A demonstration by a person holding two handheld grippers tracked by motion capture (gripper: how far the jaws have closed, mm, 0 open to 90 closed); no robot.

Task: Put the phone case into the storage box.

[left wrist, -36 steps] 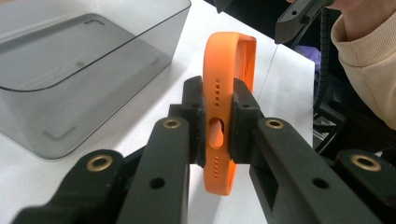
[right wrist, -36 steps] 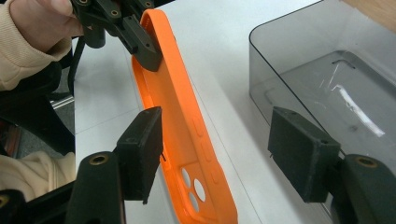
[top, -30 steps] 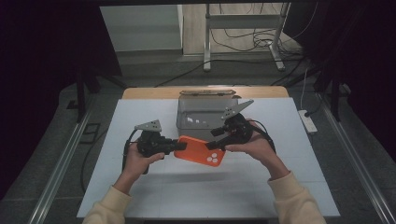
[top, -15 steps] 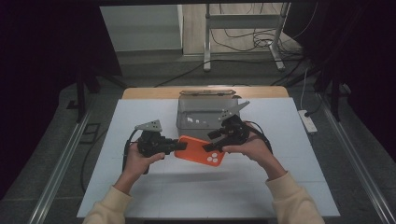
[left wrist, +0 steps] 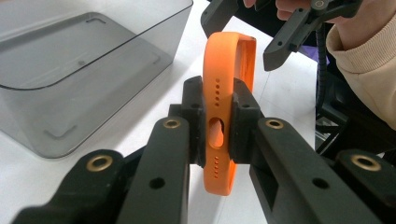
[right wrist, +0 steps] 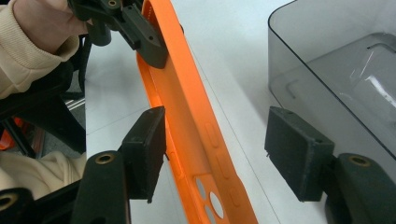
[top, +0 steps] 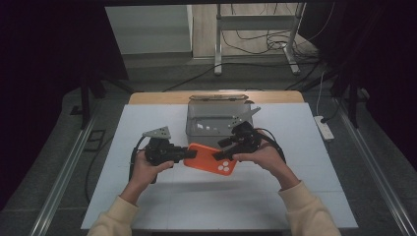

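Both my grippers stay put: left [left wrist: 217, 135] clamps the orange case [top: 210, 158] edge-up, right [right wrist: 215, 156] straddles it open, jaws narrowing

In the right gripper view, the orange silicone phone case [right wrist: 187, 116] runs off the bottom edge, its camera cut-outs cropped. In the left gripper view, the clear grey plastic bin [left wrist: 84, 70] is cut by the top and left edges, and the left claw's pads [left wrist: 194, 121] hide the case's edges.

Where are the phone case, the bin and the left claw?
phone case [top: 211, 158]: high view, middle of its orange back.
bin [top: 215, 102]: high view, far rim.
left claw [left wrist: 217, 121]: left gripper view, midway between the fingertips clamped on the case's end.
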